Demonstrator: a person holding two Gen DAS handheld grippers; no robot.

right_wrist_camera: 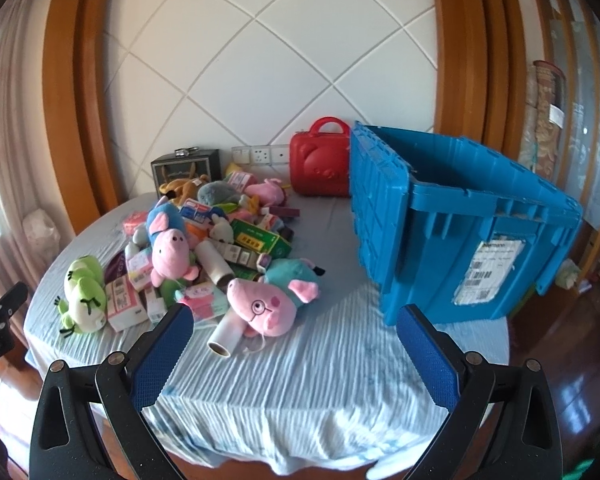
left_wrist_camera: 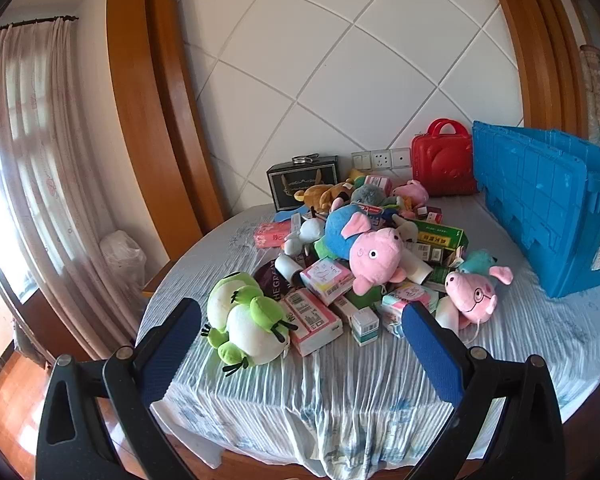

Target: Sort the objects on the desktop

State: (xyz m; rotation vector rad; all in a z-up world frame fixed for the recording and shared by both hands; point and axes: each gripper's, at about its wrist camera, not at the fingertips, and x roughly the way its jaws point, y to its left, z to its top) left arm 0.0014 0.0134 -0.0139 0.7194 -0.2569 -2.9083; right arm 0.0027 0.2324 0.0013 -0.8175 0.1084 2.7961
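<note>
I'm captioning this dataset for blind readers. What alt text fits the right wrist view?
A heap of plush toys and small boxes covers the left of a round table with a pale blue cloth, beside an open blue plastic crate on the right. The right tool hovers open and empty at the near edge. A red case stands by the wall.

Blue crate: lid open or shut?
Open. The blue crate has its lid flap hanging down outside, top rim exposed.

Looks like a room in a home. Sheer curtain (left_wrist_camera: 32, 152) over a bright window, polished wooden floor (right_wrist_camera: 572, 392), warm wood trim (left_wrist_camera: 156, 92) against white panelled wall. Round table under a crinkled blue cloth (left_wrist_camera: 340, 392), heaped with plush toys (left_wrist_camera: 374, 256).
</note>
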